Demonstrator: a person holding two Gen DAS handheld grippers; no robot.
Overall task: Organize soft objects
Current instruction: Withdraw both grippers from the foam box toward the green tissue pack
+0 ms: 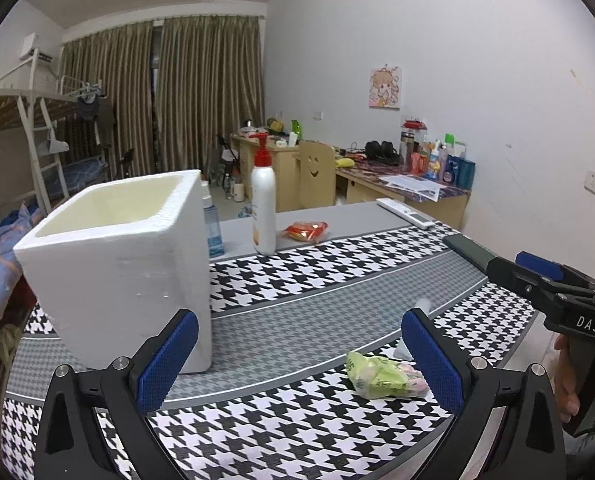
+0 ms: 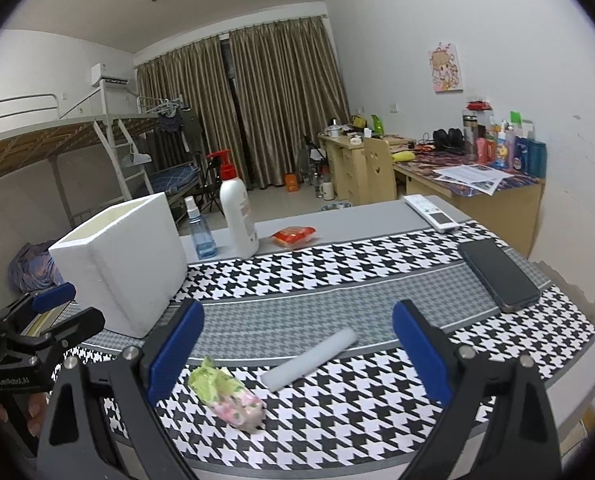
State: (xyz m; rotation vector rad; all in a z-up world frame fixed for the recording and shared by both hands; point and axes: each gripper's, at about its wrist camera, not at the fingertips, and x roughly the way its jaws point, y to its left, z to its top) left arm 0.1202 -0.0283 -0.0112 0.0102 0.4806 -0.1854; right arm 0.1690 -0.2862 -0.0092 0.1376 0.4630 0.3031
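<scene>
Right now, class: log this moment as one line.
left gripper: open, empty | right gripper: open, empty | green packet, grey roll: on mat | foam box: upright

Left gripper [image 1: 299, 354]: jaws spread wide, blue pads [image 1: 165, 364] facing each other across an empty gap, nothing between them. Held above the surface, pointing forward and slightly down.

Right gripper [image 2: 297, 348]: jaws likewise spread wide, blue pads [image 2: 175, 346] well apart, nothing clamped. Same forward, slightly downward tilt, not touching the surface.

Seen from the left wrist camera, the right hand [image 1: 569, 384] wraps the black handle at the frame's right edge. From the right wrist camera, the left hand [image 2: 21, 410] grips its handle at lower left, only partly visible.
</scene>
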